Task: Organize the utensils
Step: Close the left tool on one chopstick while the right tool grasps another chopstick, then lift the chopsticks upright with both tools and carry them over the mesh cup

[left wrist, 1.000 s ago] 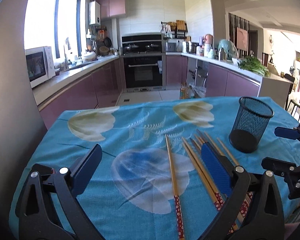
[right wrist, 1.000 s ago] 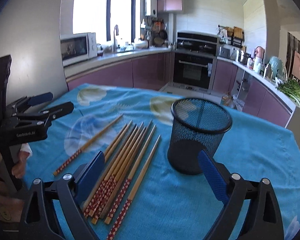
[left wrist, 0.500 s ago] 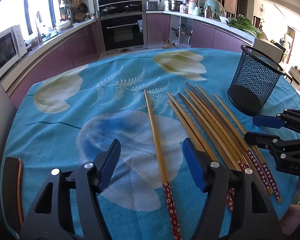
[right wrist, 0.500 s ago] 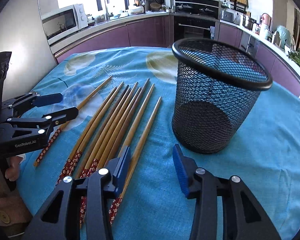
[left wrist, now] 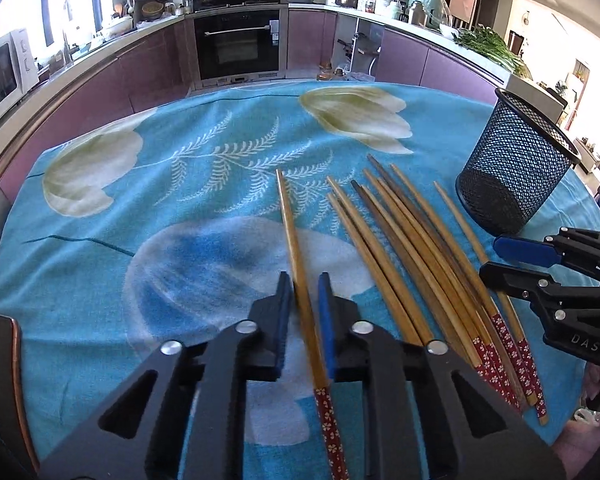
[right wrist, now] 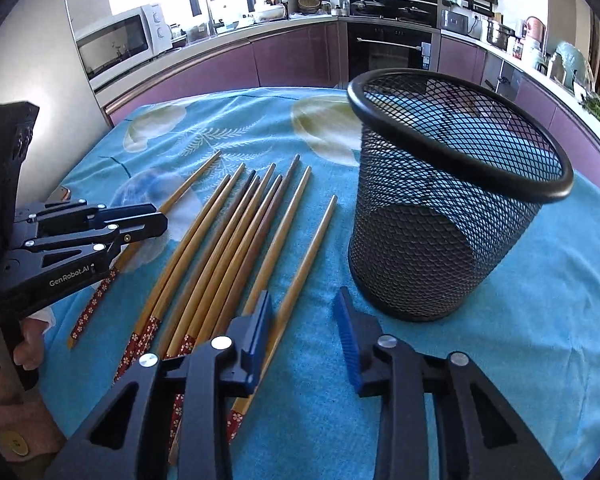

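A lone bamboo chopstick (left wrist: 296, 248) with a red flowered end lies on the blue cloth, and my left gripper (left wrist: 303, 282) is shut on its shaft. From the right wrist view the left gripper (right wrist: 162, 220) is low over that same chopstick (right wrist: 188, 184). Several more chopsticks (left wrist: 412, 248) lie side by side to its right. My right gripper (right wrist: 304, 296) is closing, with the rightmost chopstick (right wrist: 308, 248) between its jaws, close to the left pad and clear of the right one. The black mesh cup (right wrist: 452, 216) stands upright just beyond it.
A blue flowered tablecloth (left wrist: 180, 208) covers the round table. A dark object with a copper edge (left wrist: 4, 380) sits at the near left rim. A person's hand (right wrist: 24, 344) holds the left gripper. Purple cabinets, an oven and a microwave line the far walls.
Both grippers came down toward the table and tipped downward. The left jaws went from wide apart to shut on the lone chopstick. The right jaws narrowed around the rightmost chopstick.
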The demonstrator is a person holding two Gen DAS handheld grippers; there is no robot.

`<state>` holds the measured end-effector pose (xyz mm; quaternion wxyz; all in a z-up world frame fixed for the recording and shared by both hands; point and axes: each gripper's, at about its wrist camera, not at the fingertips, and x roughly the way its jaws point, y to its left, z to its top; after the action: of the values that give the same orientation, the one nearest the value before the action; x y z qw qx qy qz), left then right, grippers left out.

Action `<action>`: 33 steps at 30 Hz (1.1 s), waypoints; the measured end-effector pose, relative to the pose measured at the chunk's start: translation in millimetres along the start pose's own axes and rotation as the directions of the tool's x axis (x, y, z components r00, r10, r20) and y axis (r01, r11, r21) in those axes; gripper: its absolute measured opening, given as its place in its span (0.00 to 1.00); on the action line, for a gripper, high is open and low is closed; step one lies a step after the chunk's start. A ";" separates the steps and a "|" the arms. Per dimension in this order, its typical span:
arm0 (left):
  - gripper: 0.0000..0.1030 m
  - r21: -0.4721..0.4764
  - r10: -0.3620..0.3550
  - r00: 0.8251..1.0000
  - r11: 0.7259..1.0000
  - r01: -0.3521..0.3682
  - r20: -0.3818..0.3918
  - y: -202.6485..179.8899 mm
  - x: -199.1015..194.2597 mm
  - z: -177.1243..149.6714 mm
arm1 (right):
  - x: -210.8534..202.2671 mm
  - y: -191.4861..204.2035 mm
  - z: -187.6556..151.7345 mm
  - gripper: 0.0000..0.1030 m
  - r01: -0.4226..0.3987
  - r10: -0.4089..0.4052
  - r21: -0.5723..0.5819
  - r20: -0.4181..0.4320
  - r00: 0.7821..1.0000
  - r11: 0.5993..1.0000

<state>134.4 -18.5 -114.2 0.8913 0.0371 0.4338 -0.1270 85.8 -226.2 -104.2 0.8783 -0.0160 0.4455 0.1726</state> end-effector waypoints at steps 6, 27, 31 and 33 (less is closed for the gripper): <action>0.07 -0.038 -0.023 1.000 0.999 0.023 0.006 0.8 -6.1 -4.0 | -2.5 -11.0 -1.7 0.09 -0.065 0.064 0.068 0.011 0.998 0.996; 0.07 -0.009 -0.268 0.940 0.961 0.276 0.210 -12.3 -117.6 24.4 | -108.9 -26.5 4.1 0.05 -0.223 0.199 0.028 0.349 0.916 0.974; 0.07 0.025 -0.313 0.912 0.948 0.318 0.266 -23.1 -136.8 37.7 | -129.0 -34.9 11.8 0.05 -0.236 0.208 0.016 0.416 0.885 0.972; 0.07 0.046 -0.328 0.898 0.943 0.329 0.295 -30.8 -143.6 47.6 | -140.4 -39.9 17.8 0.05 -0.245 0.216 0.008 0.447 0.868 0.969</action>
<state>77.9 -28.8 29.1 0.9123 -0.0583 0.2945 -0.2784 35.9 -301.0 12.2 0.9296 0.1054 0.2378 0.2609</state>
